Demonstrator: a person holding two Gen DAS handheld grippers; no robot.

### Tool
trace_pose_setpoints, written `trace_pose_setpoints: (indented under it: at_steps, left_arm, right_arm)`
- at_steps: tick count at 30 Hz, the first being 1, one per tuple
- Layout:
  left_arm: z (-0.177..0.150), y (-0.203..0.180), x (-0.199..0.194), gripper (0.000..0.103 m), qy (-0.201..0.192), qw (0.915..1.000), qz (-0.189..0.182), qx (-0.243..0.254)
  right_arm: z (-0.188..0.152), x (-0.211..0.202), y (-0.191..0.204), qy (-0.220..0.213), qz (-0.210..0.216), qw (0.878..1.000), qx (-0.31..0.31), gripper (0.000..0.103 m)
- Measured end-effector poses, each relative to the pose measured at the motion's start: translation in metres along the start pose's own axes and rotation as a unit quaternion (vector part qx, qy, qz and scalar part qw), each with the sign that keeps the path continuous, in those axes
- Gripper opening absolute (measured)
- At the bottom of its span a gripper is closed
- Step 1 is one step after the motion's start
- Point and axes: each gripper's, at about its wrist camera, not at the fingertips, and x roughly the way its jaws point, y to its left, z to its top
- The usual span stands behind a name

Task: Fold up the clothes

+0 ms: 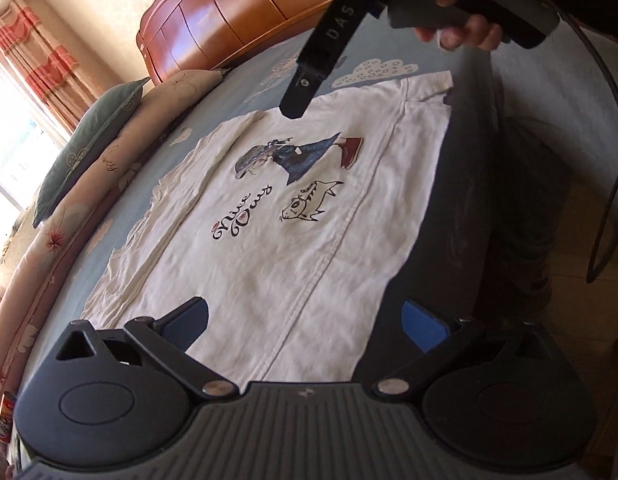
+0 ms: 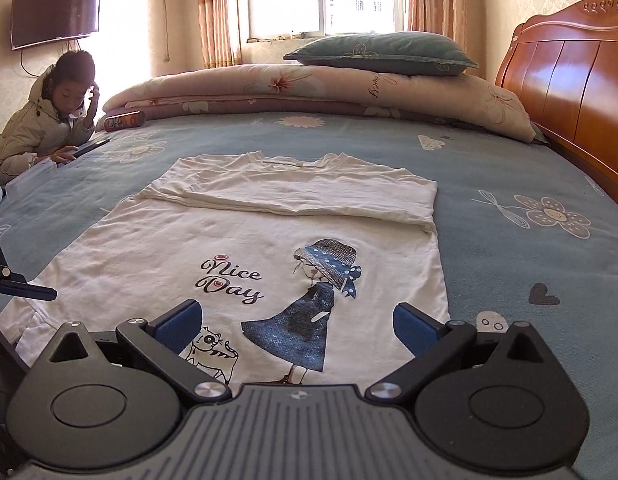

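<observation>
White T-shirt (image 2: pixel 245 248), printed "Nice Day" with a girl in a blue hat: lies flat, print up, on the blue flowered bedsheet (image 2: pixel 509 168), its far side already turned over in a band toward the rolled quilt (image 2: pixel 309 88). Left gripper (image 1: pixel 305 320): fingers spread wide, holding nothing, low over one end of the shirt. Right gripper (image 2: pixel 295 322): fingers likewise spread and empty, over the near edge by the print (its body also shows in the left view, gripped by a hand (image 1: pixel 465 32)). Risks, as judged: a pinch catching the sheet along with the cloth; uneven lifts skewing the next fold; dragging that undoes the far band.
</observation>
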Motion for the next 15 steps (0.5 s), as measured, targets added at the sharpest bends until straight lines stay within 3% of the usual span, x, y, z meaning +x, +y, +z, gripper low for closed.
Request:
trace_pose_setpoints:
  at_steps: [15]
  left_arm:
    - [-0.002, 0.0035, 0.0035, 0.103, -0.001, 0.9974, 0.055, 0.047]
  right_arm:
    - [-0.0041, -0.006, 0.0055, 0.0, 0.008, 1.0, 0.0, 0.103]
